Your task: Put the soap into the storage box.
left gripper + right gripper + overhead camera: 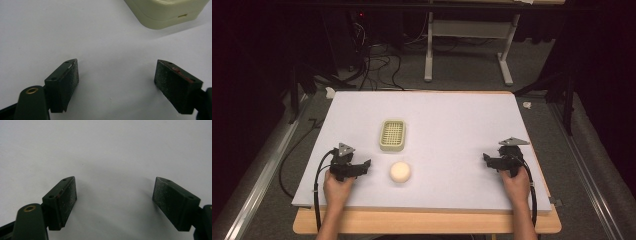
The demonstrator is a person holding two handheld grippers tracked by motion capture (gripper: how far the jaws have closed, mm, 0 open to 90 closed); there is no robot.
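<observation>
left gripper (362,167): jaws apart, empty | right gripper (488,159): jaws apart, empty

floor (462,65): grey carpet | cables (377,65) | white desk frame (467,35) | surroundings dark

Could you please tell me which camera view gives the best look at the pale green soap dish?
The high view: the soap dish shows whole, with its slotted top, beyond the round soap. The left gripper view catches one corner of it.

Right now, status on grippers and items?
Left gripper open, empty. Right gripper open, empty. Ball beside tray, untouched. Nothing between.
</observation>
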